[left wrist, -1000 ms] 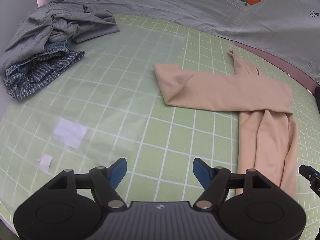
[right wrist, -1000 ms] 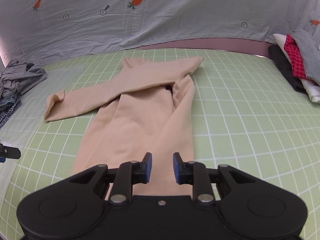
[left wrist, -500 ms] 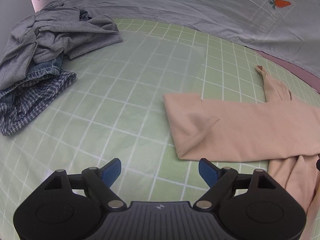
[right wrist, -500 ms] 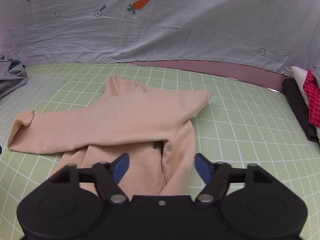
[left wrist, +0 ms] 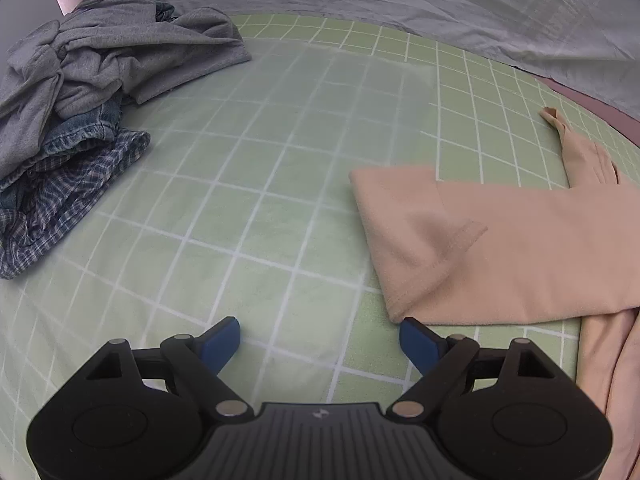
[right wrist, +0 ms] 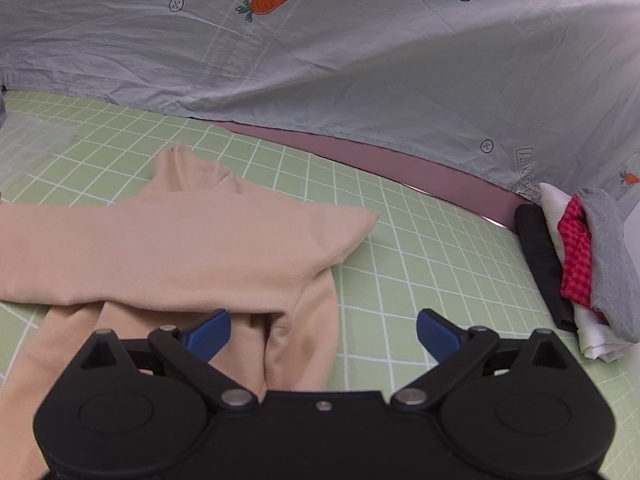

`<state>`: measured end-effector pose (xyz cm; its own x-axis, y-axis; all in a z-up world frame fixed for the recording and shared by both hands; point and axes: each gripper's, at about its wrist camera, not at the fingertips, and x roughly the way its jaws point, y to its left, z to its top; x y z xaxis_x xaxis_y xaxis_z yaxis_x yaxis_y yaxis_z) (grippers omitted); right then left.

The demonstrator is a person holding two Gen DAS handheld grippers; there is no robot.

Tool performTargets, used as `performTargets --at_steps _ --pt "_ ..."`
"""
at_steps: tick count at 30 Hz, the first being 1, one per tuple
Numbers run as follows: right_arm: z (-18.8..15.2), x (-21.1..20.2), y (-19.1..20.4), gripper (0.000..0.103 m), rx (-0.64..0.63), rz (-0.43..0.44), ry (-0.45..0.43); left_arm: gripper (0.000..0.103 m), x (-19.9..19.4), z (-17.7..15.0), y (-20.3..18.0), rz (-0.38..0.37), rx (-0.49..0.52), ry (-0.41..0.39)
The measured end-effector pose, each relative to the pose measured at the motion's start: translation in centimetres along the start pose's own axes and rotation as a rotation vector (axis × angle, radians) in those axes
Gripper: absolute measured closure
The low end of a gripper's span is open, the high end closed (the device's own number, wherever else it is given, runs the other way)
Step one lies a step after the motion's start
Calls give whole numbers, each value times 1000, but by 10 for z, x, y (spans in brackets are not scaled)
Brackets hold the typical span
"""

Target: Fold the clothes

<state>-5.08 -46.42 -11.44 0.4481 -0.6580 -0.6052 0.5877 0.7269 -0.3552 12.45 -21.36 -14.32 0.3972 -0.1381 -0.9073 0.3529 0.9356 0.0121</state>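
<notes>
right gripper (right wrist: 323,330) jaws closing – now wide | peach garment (right wrist: 168,248) hem cut off

A staged laundry-folding station is indicated — a green grid mat (left wrist: 280,184) is backed by a carrot-print sheet (right wrist: 360,60), with unsorted clothes (left wrist: 80,120) and a folded stack (right wrist: 576,268) alongside.

The left gripper (left wrist: 320,342) has a matte black body with two rounded lobes, each bearing a shallow circular recess, and a ribbed grey centre plate stamped with a small pale logo. Black linkage arms pivot on silver rivets and end in blue pads (left wrist: 220,342). The right gripper (right wrist: 323,334) is built alike, with blue fingertips (right wrist: 436,334), but its centre is smooth black with one small silver screw
</notes>
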Motion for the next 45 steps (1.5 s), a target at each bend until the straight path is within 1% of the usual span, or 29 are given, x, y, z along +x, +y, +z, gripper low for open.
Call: performTargets --at_steps 1,2,3,4,6,7,9,10,11,12,14,16,19,22,26,28,31,34,35,36,37,39,43,45 --pt "0 0 1 22 -2 -11 2 16 -1 1 -1 -8 -2 -8" --pt "1 -1 0 28 0 -17 7 16 -2 3 -1 -17 -4 -16" --pt "1 0 -1 34 -3 -1 15 16 -3 4 -2 -27 -4 -24" --pt "1 1 -1 38 -6 19 23 16 -3 6 -3 -36 -1 -29" --pt "2 3 -2 53 -12 59 39 16 -2 9 -7 -52 10 -38" --pt "2 4 -2 57 -15 79 48 16 -2 11 -9 -59 18 -42" --pt "0 7 5 71 -35 112 70 16 0 14 -13 -69 33 -50" --pt "-2 9 8 74 -46 128 82 16 0 15 -14 -73 40 -53" --pt "-2 11 9 78 -53 142 89 17 1 17 -16 -78 47 -57" --pt "-2 13 10 87 -60 156 94 18 1 18 -17 -81 49 -59" --pt "-1 15 9 98 -55 182 98 20 4 20 -18 -75 50 -61" --pt "3 13 3 99 -27 203 90 24 7 22 -17 -57 46 -59" --pt "11 9 -22 100 122 271 85 27 11 23 -13 -68 29 -55" --pt "18 4 -48 100 291 355 72 29 11 24 -13 -74 39 -64" --pt "20 6 -67 100 502 456 81 31 11 24 -13 -73 46 -74" --pt "16 14 -66 100 570 490 101 36 11 24 -13 -74 47 -77" --pt "8 28 -47 100 557 505 148 41 11 25 -13 -74 48 -81" --pt "2 45 -25 98 487 495 222 41 11 25 -12 -75 49 -85" --pt "1 47 -20 98 458 484 237 41 11 26 -12 -75 49 -87" --pt "2 46 -19 96 441 480 239 41 10 26 -12 -75 50 -88" --pt "4 44 -20 93 436 485 239 41 10 26 -12 -77 47 -87" --pt "9 34 -27 76 438 496 218 40 10 27 -10 -83 35 -86" --pt "19 14 -42 71 396 456 146 40 11 30 -9 -97 22 -81" --pt "24 8 -51 66 391 426 102 40 11 32 -10 -96 21 -84"
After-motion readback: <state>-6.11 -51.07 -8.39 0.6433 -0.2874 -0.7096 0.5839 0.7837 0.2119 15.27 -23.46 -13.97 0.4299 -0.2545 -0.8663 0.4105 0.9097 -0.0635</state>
